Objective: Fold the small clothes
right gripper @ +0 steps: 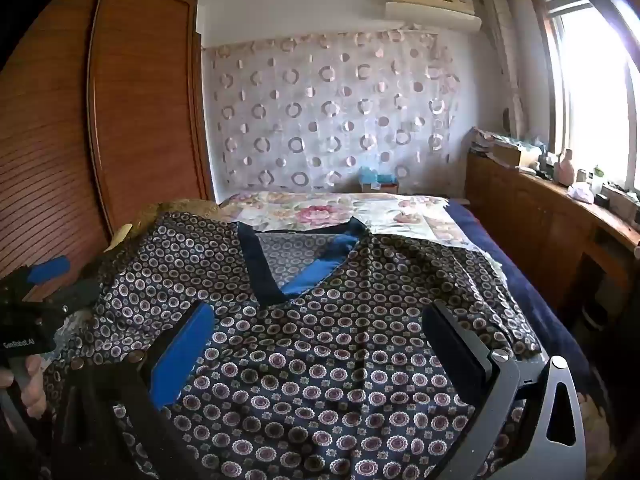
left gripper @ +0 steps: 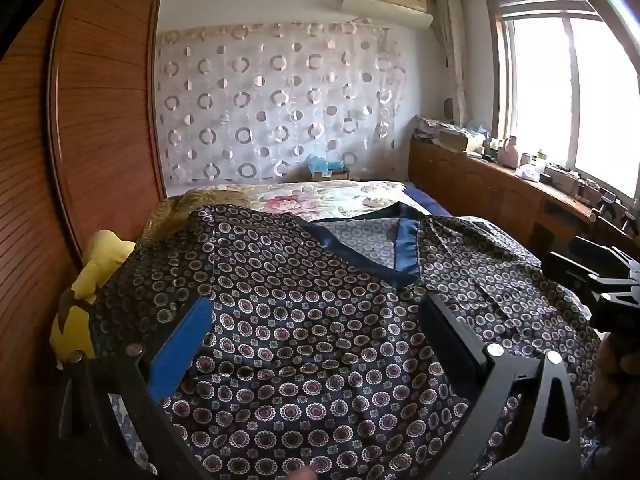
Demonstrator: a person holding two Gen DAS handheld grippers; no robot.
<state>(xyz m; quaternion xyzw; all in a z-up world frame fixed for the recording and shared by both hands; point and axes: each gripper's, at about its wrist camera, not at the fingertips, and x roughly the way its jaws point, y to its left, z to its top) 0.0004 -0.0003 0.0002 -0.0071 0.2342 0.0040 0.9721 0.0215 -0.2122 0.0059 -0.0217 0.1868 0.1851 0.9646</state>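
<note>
A dark navy garment (left gripper: 312,320) with a pattern of small circles and a blue V-neck trim (left gripper: 404,248) lies spread flat on the bed, neck pointing away from me. It also shows in the right wrist view (right gripper: 340,344), with the trim (right gripper: 312,272) near its middle. My left gripper (left gripper: 316,320) is open and empty, hovering over the garment's left half. My right gripper (right gripper: 320,328) is open and empty over its right half. Each gripper shows at the edge of the other's view, the right one (left gripper: 600,280) and the left one (right gripper: 44,280).
A floral bedspread (left gripper: 328,200) covers the far part of the bed. A yellow cloth (left gripper: 92,280) lies at the bed's left edge beside a wooden wardrobe (left gripper: 100,120). A wooden cabinet (left gripper: 500,184) with several small items runs along the right under the window.
</note>
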